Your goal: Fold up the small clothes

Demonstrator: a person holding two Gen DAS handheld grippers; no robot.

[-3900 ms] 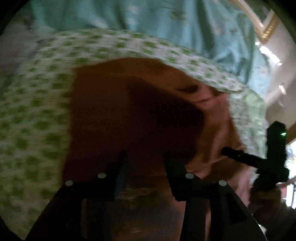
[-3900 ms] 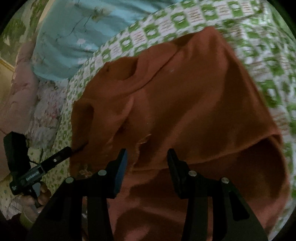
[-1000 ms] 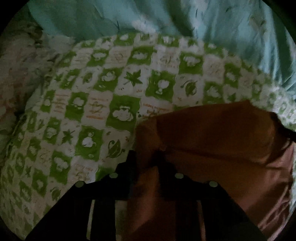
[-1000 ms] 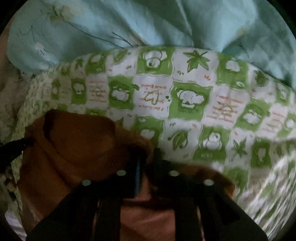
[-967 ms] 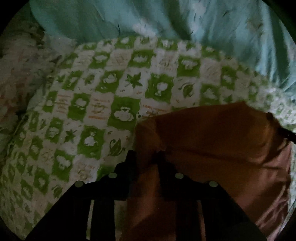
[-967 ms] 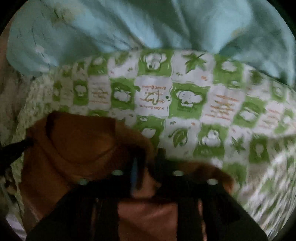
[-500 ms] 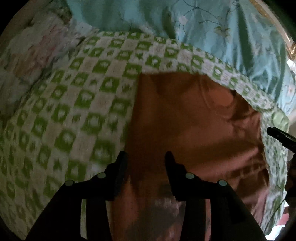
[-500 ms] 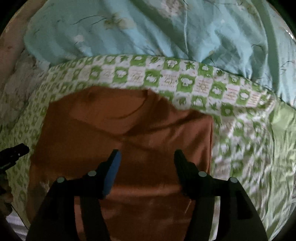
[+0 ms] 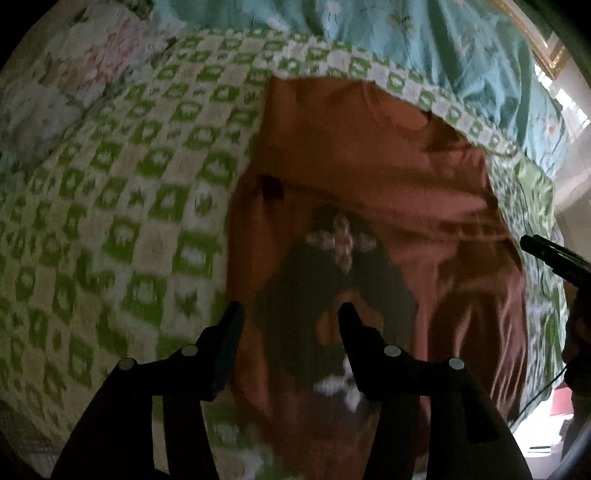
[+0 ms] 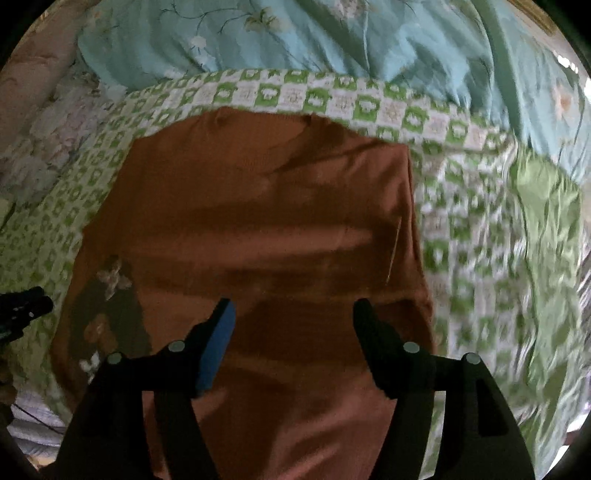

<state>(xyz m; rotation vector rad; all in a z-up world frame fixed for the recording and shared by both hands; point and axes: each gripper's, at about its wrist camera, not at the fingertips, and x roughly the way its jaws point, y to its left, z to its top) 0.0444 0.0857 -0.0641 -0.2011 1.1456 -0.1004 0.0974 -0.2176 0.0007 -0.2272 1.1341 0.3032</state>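
Observation:
A small rust-orange garment [image 9: 369, 166] lies folded on the green-and-white checked blanket [image 9: 129, 184]. It has a dark printed figure [image 9: 332, 288] on its near part. My left gripper [image 9: 290, 314] is open and empty above the near left edge of the garment. My right gripper [image 10: 291, 314] is open and empty above the near middle of the same garment [image 10: 266, 206]. The left gripper's tip shows at the left edge of the right wrist view [image 10: 22, 306]. The right gripper shows at the right edge of the left wrist view [image 9: 554, 254].
A light blue flowered quilt [image 10: 295, 33] lies bunched behind the blanket [image 10: 461, 229]. A pale flowered cover [image 9: 74, 66] lies at the far left. A shiny green sheet [image 10: 546, 229] lies to the right.
Both grippers were shut on the garment's far edge a second ago. They have let go, opened and pulled back and up. The garment now lies flat, folded.

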